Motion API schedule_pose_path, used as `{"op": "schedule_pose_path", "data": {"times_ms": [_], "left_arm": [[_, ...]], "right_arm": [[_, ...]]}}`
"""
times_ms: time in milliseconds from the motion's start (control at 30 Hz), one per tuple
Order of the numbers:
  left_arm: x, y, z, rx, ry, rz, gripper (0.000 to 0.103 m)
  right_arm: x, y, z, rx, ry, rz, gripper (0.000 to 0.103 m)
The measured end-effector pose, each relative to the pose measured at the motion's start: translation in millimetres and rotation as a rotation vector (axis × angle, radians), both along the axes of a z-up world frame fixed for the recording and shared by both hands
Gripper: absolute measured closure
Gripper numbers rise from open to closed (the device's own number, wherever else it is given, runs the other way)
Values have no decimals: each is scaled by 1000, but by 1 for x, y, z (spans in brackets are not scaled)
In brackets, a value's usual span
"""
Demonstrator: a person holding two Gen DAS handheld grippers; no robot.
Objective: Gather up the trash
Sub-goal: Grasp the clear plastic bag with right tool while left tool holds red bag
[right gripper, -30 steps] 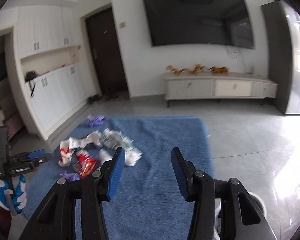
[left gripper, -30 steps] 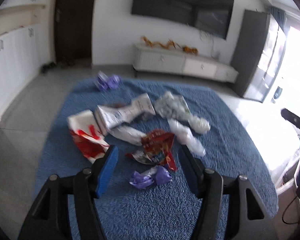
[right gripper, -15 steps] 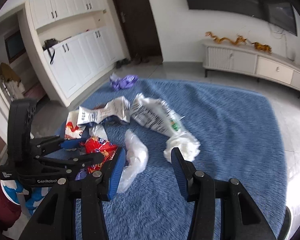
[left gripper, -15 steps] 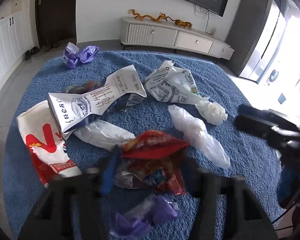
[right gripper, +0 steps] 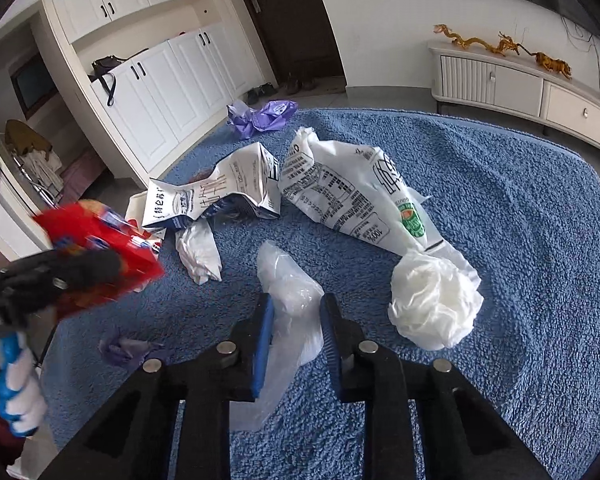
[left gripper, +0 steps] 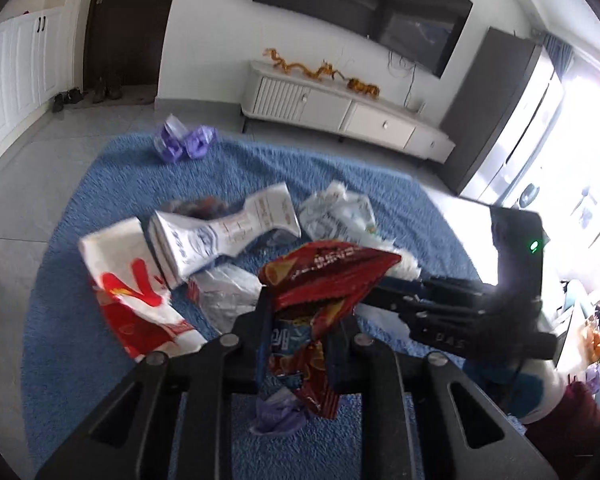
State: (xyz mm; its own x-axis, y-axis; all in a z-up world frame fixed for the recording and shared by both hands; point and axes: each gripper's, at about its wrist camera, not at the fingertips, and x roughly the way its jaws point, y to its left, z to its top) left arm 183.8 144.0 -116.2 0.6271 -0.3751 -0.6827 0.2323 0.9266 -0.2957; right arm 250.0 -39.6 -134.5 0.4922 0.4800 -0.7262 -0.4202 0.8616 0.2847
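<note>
Trash lies scattered on a blue rug [right gripper: 520,220]. My left gripper [left gripper: 306,312] has its jaws closing, with the pads pressing on a red snack wrapper [left gripper: 324,280] that hangs above the rug. The same red wrapper [right gripper: 100,236] shows blurred at the left in the right wrist view. My right gripper [right gripper: 297,308] is low over the rug with its jaws closing, the blue pads pinching a clear plastic bag [right gripper: 288,280]. Nearby lie a crushed milk carton [right gripper: 216,196], a white printed bag [right gripper: 352,196], a white crumpled tissue [right gripper: 436,304] and a red-and-white bag [left gripper: 132,296].
A purple bag [right gripper: 264,116] sits at the rug's far edge and a small purple wrapper [right gripper: 128,348] near the left gripper. A small white wad [right gripper: 200,252] lies below the carton. A low TV cabinet [left gripper: 340,112] and white cupboards [right gripper: 148,80] line the walls on grey tile floor.
The left gripper closed on the red wrapper and raised it off the rug. The right gripper came down and forward to the clear bag, and its jaws narrowed around it.
</note>
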Motion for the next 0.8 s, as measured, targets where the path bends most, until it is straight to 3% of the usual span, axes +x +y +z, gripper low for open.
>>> {"op": "schedule_pose_path", "data": {"times_ms": [33, 67, 100, 500, 667, 733, 800], "left_arm": [[-2, 3, 5, -7, -9, 7, 83], [-5, 6, 10, -12, -18, 15, 83], [-9, 8, 16, -13, -30, 26, 83], [-47, 13, 53, -20, -109, 95, 83], [-55, 11, 55, -44, -117, 110, 83], [-54, 14, 52, -59, -110, 119, 83], [-50, 17, 46, -65, -100, 122, 83]], "right_arm": [[-2, -1, 2, 5, -6, 2, 85], [-5, -2, 5, 11, -12, 3, 94], [-9, -3, 8, 13, -20, 2, 98], [-55, -38, 43, 54, -98, -27, 100], [-57, -44, 44, 55, -79, -30, 100], [-50, -41, 38, 47, -62, -35, 94], [-41, -36, 30, 37, -47, -30, 78]]}}
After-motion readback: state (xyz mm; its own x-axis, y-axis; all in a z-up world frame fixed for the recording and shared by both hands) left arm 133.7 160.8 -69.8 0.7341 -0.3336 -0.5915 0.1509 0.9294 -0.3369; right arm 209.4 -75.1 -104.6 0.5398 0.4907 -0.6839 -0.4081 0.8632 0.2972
